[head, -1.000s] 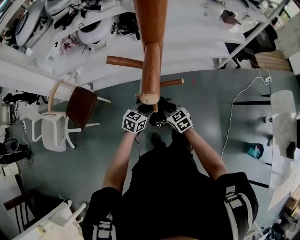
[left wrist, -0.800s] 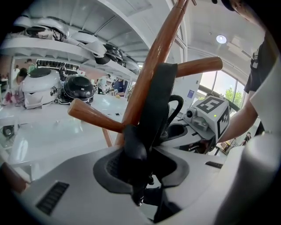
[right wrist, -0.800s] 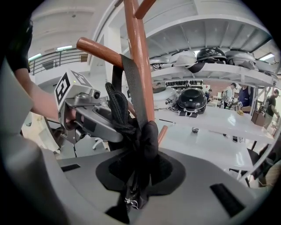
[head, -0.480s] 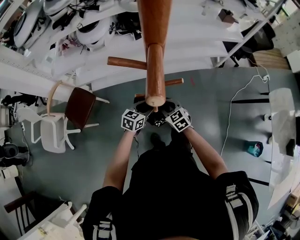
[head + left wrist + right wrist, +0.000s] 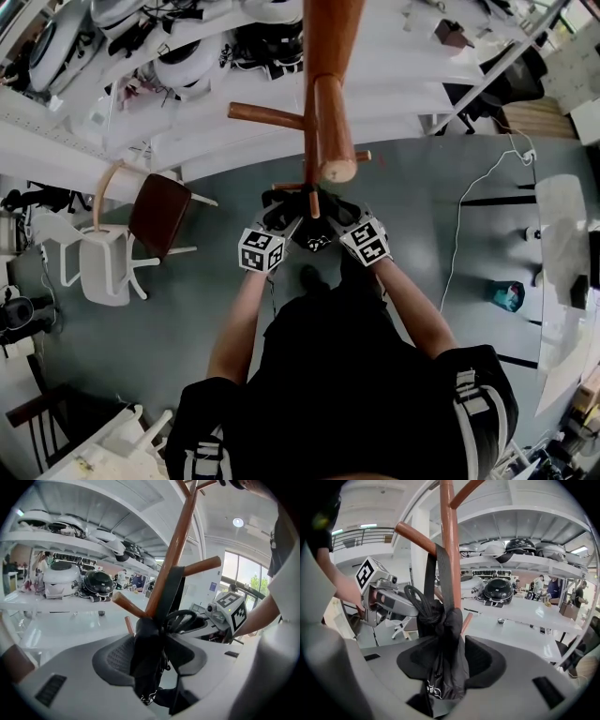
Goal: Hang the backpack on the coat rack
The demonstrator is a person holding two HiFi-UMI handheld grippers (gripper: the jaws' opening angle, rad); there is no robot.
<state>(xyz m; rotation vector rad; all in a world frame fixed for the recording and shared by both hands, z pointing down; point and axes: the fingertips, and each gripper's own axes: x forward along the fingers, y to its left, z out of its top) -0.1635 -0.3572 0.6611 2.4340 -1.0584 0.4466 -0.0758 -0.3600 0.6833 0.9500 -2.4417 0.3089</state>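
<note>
The wooden coat rack [image 5: 328, 56] rises right in front of me, its pole [image 5: 176, 545] [image 5: 450, 536] carrying slanted pegs. The black backpack [image 5: 314, 220] hangs against the pole, its strap [image 5: 439, 569] running up over a peg [image 5: 417, 536]. In the left gripper view the bunched black fabric [image 5: 147, 667] lies between the jaws of my left gripper [image 5: 152, 656], which are opening, with a gap beside the right pad. My right gripper [image 5: 452, 660] is also opening around the fabric [image 5: 445, 667], and its pads stand off it. The two grippers [image 5: 281, 217] [image 5: 342, 214] face each other across the bag.
White shelves with helmets [image 5: 187, 61] [image 5: 98, 582] [image 5: 499, 588] stand behind the rack. A brown-seated chair [image 5: 161, 211] and a white chair [image 5: 103, 262] are on the grey floor at left. A white table [image 5: 567, 244] and a floor cable [image 5: 469, 225] are at right.
Both marker cubes have drawn slightly back toward me and a little farther apart. More of the black bag shows between them. The pole appears farther right in the head view.
</note>
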